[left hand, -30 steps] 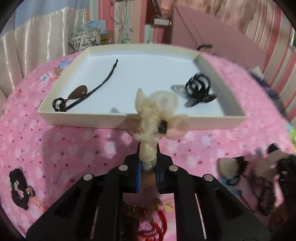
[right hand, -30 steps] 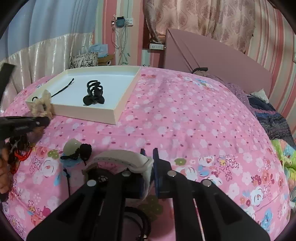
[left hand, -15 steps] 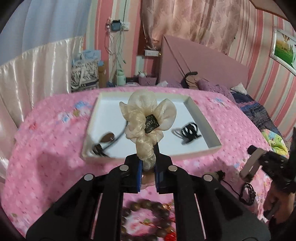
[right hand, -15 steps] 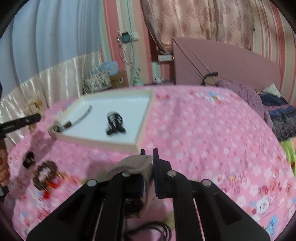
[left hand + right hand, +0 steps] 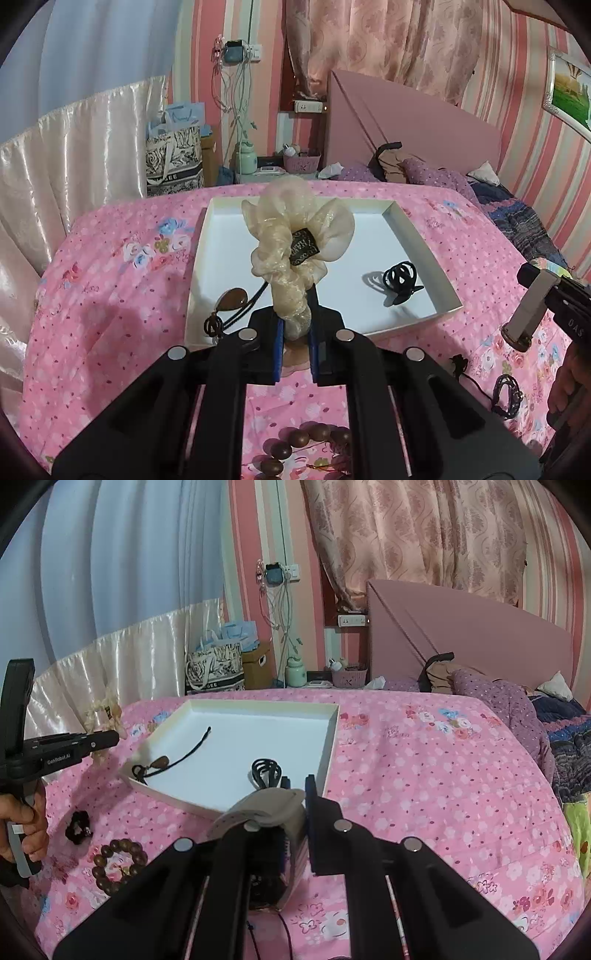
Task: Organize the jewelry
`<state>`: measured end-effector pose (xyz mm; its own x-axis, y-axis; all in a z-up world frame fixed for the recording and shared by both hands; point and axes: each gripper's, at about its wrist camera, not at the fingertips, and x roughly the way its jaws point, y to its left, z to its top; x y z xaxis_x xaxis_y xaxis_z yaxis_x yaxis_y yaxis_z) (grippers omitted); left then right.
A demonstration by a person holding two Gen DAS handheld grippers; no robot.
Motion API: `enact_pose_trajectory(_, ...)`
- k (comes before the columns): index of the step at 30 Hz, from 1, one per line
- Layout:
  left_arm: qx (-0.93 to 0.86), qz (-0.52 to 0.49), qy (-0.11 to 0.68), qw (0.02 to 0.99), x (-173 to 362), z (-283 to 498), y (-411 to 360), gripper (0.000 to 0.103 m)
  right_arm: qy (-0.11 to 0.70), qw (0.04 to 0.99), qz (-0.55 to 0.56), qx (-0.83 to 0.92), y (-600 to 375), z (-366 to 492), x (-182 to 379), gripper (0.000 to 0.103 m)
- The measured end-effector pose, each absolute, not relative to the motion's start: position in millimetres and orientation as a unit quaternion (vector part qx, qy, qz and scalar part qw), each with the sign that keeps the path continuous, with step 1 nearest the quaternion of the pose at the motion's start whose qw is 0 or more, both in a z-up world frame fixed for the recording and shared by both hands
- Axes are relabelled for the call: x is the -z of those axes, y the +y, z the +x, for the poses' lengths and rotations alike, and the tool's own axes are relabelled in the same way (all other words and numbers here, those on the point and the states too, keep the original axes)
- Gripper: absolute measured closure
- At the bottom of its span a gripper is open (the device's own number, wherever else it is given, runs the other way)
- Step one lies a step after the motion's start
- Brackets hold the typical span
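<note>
While my left gripper is clamped on the lower end of a cream gauzy scrunchie, the fabric stands up above the jaws, with a small dark label on its front. Beyond it lies a shallow white tray on the pink flowered bedspread. In the tray, to the near left, rests a brown teardrop pendant on a dark cord, and to the right a black claw clip sits well apart from it. Near me, under the gripper, a bracelet of brown wooden beads lies on the bedspread, and at the right edge a dark braided band rests there too.

My right gripper is closed tight on a grey strap, which curls over the left jaw and hangs down near me. Past it the tray's near corner points toward me, the claw clip just beyond the fingertips. To the left, on the bedspread, a black scrunchie lies just beyond the bead bracelet. My left hand grips its handle at the far left edge of the view.
</note>
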<state>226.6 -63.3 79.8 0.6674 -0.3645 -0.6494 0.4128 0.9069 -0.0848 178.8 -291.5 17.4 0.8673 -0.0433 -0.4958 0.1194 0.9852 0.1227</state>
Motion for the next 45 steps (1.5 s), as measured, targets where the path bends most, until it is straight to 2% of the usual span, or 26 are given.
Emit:
enact_pose_trajectory(9,0.208,0.043,0.372,0.904,-60.5,252.4,-79.3,0.095,0.265,0.959,0.090,0.039,-298.9,196.5,-18.4,0.096)
enact_pose_trajectory(17,0.207,0.066,0.375,0.901,-58.4,282.5,-103.5,0.095,0.277,0.957,0.080,0.027,-284.8,248.3,-35.6,0.096)
enact_pose_trajectory(45,0.190,0.060,0.441,0.875,0.7,323.7,-125.1,0.094,0.330,0.937,0.112,0.028,-272.7,288.2,0.1,0.096)
